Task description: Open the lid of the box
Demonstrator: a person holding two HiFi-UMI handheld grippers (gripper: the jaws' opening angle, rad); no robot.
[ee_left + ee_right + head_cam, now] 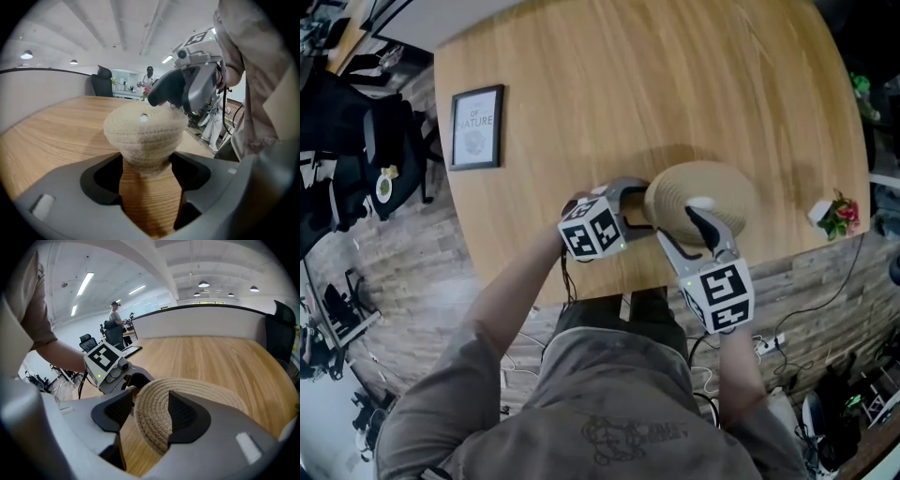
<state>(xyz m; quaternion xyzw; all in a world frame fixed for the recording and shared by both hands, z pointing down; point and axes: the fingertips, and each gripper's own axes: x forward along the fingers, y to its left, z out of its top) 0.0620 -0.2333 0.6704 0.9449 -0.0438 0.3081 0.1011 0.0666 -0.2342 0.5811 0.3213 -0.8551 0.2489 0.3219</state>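
Observation:
A round woven rope box (675,192) with a coiled lid (717,187) stands near the front edge of the wooden table (675,75). My left gripper (639,202) comes in from the box's left, and in the left gripper view its jaws (147,173) press on the narrow lower body of the box (143,140). My right gripper (698,225) reaches from the front, and in the right gripper view (150,413) one jaw lies on top of the lid (197,394) and the other stands outside the rim, pinching it. A small white spot (144,118) marks the lid's centre.
A framed picture (476,127) lies at the table's left. A small pot of flowers (836,214) stands at the right edge. The table's front edge runs just under both grippers, with wooden floor and cables below. An office chair (101,79) stands beyond the table.

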